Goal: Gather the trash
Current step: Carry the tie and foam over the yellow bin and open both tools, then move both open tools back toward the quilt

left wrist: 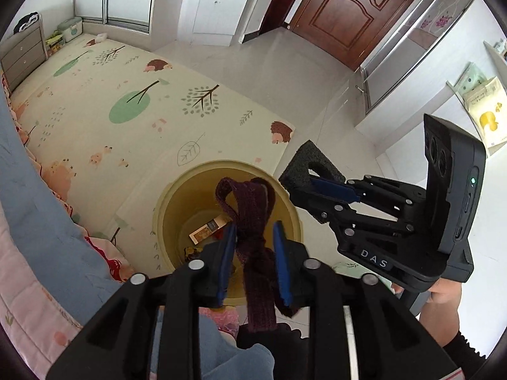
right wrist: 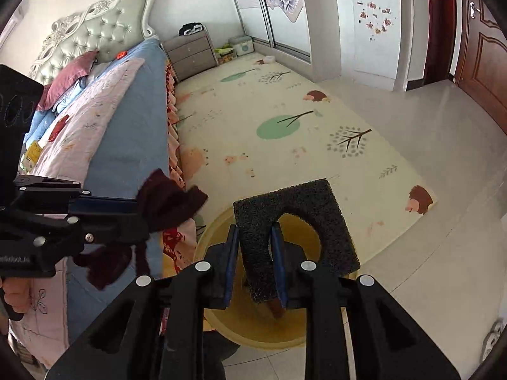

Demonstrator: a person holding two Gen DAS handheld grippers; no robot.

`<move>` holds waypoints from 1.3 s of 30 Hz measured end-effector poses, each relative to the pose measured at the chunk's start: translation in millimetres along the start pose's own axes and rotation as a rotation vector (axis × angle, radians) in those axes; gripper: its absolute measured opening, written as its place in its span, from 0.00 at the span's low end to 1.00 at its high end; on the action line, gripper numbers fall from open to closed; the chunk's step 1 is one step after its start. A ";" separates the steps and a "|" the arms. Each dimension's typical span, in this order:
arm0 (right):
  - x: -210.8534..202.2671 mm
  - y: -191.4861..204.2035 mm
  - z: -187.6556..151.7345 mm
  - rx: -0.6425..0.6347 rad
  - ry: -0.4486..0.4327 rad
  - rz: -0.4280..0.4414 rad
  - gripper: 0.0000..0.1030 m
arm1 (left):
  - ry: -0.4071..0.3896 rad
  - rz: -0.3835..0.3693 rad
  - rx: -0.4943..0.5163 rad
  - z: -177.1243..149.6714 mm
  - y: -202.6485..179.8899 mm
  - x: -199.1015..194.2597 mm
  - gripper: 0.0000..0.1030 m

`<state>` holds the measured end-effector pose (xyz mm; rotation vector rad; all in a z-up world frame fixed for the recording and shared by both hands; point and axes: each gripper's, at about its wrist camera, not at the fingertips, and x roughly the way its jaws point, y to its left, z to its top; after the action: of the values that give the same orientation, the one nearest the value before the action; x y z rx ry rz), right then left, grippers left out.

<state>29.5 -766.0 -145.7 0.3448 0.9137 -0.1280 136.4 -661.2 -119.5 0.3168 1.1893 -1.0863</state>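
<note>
My left gripper (left wrist: 255, 231) is shut on a dark maroon knitted strip (left wrist: 250, 221) and holds it right above the open yellow trash bin (left wrist: 164, 209). The bin holds a small brown carton (left wrist: 209, 228) and other scraps. My right gripper (right wrist: 255, 234) is shut on a black foam block with a round cut-out (right wrist: 304, 218), also above the bin (right wrist: 253, 332). The right gripper shows in the left wrist view (left wrist: 320, 186) with the foam (left wrist: 304, 164) beside the bin. The left gripper (right wrist: 139, 209) with the maroon strip (right wrist: 168, 201) shows at the left of the right wrist view.
The bin stands on a cream play mat with trees and hedgehogs (left wrist: 126, 95), next to a bed with blue and pink bedding (right wrist: 104, 126). A grey nightstand (right wrist: 190, 57), wardrobe doors (right wrist: 279, 9) and a brown door (left wrist: 348, 9) lie beyond. Tiled floor (right wrist: 443, 221) lies right.
</note>
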 end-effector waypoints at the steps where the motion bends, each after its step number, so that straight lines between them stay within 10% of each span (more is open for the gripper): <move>1: 6.1 -4.0 -0.4 0.003 0.016 -0.004 0.36 | 0.011 0.007 -0.003 1.4 0.2 4.8 0.67; 5: 20.0 -17.5 -1.9 0.036 0.049 -0.029 0.41 | 0.025 0.001 -0.001 0.9 0.6 5.9 0.83; 21: -18.8 -11.3 -5.9 0.080 -0.014 0.023 0.41 | -0.049 0.031 0.034 -16.7 -10.3 -24.6 0.84; 39: -64.1 129.9 19.1 -0.159 -0.087 0.117 0.41 | -0.227 0.190 0.010 -97.1 28.5 -150.5 0.84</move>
<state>37.8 -653.2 -53.2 0.2419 0.8104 0.0367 107.2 -501.9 -38.0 0.2994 0.9325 -0.9360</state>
